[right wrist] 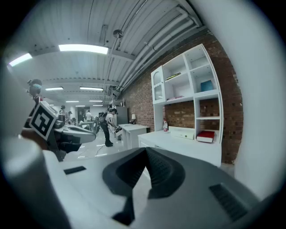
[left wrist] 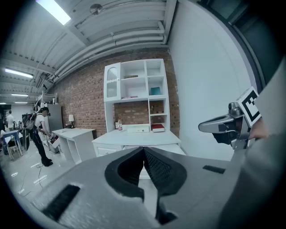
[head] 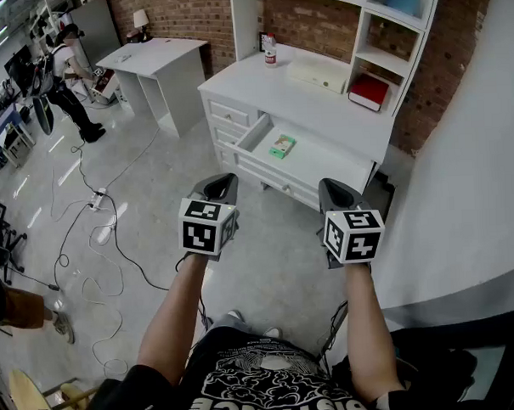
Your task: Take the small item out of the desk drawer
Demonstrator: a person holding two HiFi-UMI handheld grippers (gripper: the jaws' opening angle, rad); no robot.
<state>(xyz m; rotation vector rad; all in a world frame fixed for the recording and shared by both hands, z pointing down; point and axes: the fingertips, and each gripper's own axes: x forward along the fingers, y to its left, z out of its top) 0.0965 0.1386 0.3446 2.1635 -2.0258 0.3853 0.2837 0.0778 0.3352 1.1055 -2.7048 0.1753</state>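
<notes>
A small green item (head: 282, 146) lies in the open top drawer (head: 327, 157) of the white desk (head: 321, 104), seen in the head view. Both grippers are held side by side in the air, short of the desk and above the floor. My left gripper (head: 221, 184) is shut with nothing in it, and its jaws meet tip to tip (left wrist: 144, 150). My right gripper (head: 334, 190) is likewise shut and empty (right wrist: 146, 151). Each gripper view shows the other gripper at its edge, and the drawer's inside is hidden in both.
On the desk stand a bottle (head: 270, 51), a white box (head: 317, 72) and a red book (head: 368, 91) under the hutch shelves. A second white desk (head: 157, 60) and a person (head: 64, 72) are at far left. Cables (head: 97, 249) trail over the floor. A white wall (head: 469, 191) curves at the right.
</notes>
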